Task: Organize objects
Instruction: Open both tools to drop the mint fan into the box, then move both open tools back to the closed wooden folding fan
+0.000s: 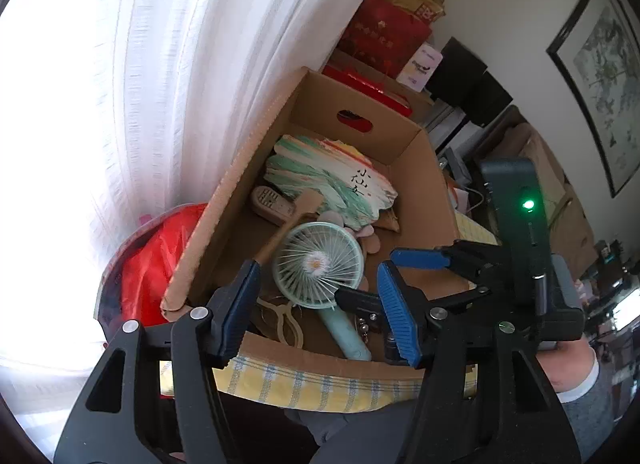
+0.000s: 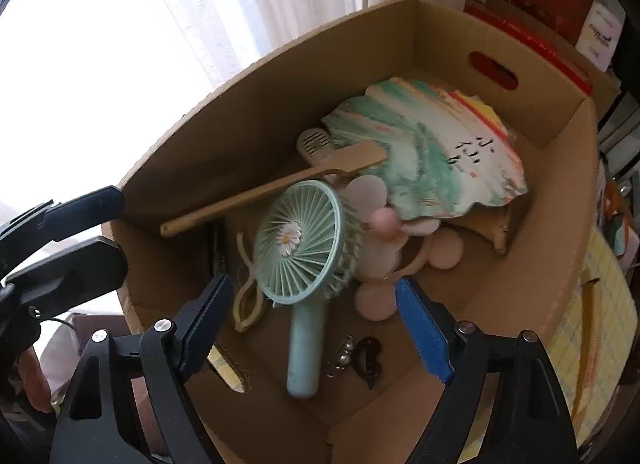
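The mint fan is seen lying in the cardboard box w/ other bits, prob. already sorted, while the left tool & right tool are held apart, empty, above it.

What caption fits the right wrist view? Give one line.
Open right gripper above a cardboard box holding a mint handheld fan.

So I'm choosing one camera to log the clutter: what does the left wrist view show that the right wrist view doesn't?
Only left wrist: a red bag outside the box, and a framed picture on the wall.
Only right wrist: a dark hair clip on the box floor.
Both: the cardboard box, mint handheld fan, wooden stick and painted paper fan.
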The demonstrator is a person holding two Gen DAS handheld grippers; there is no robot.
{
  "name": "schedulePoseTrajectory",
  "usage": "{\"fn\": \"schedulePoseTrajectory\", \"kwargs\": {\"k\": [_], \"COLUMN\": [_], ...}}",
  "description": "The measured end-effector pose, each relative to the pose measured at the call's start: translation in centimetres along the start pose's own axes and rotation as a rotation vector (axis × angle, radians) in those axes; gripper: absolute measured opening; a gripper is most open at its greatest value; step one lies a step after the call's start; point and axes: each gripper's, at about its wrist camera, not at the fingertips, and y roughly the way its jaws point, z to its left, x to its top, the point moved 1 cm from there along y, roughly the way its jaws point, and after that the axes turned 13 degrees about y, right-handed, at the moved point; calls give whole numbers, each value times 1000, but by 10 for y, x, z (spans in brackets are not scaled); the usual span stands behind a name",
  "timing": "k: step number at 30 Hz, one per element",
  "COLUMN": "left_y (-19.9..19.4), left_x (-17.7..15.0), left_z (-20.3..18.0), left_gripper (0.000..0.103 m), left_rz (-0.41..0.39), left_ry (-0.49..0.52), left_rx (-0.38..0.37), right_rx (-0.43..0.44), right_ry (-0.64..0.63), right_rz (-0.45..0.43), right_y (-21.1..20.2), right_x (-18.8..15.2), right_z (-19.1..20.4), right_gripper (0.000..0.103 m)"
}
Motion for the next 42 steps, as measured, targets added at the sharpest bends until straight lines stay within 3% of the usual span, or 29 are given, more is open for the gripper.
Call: {"fn": "schedulePoseTrajectory", "kwargs": {"k": [10,11,13,26,34,37,42], "left_y": [5,6,7,21,27,33,43], "left_x": [2,2,1,8,12,12,12], "left_z": [-21,-23,-31,-104,-129,-139,-154], "left_gripper": [61,64,84,85,101,103,103], "left_rz": [14,16,16,46,56,66,87], "left_ry": [35,41,55,191,228,240,256], "left_rx": [2,1,-1,-6,14,12,14], "right_rx": [34,29,23,-54,-108,-128,-142], "right_ry": [96,108,124,226,295,322,361], "right_rz": [-112,-122,-136,-194,-247,-264,-282], "right_y": [-53,-59,-70,-104,-127,-134,-144], "right_x": [-5,-7,-10,-43,-69,-78,-92], "right_z": [-33,-38,-47,-106,-140,-152,-170], "right_gripper": [85,85,85,88,94,103,103]}}
